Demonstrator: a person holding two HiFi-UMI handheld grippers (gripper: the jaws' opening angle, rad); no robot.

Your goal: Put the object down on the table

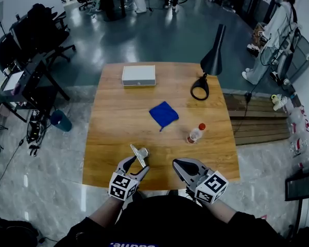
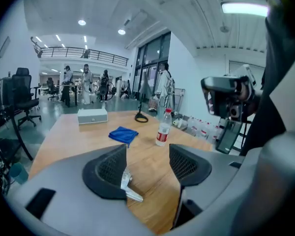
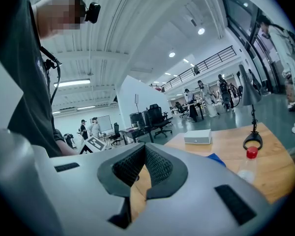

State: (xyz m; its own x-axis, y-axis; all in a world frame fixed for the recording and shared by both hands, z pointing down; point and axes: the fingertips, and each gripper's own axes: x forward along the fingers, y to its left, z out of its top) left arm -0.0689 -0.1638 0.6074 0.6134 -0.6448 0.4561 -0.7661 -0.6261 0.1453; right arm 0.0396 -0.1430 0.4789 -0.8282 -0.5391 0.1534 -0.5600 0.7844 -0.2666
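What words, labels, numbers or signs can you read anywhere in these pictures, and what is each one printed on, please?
No text can be read clearly.
Bottle label: red and white print, too blurred to read.
Shirt print: purple letters cut off at the frame edge, unreadable.
Marker cubes: black-and-white square patterns, no letters.
White box: no print that can be made out.

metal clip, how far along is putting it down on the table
Nearly done. The left gripper has its jaws apart, so the metal clip is not clamped. It touches only one pad and seems to rest on the table. The right gripper is shut and empty. Left to do: draw the left gripper clear.
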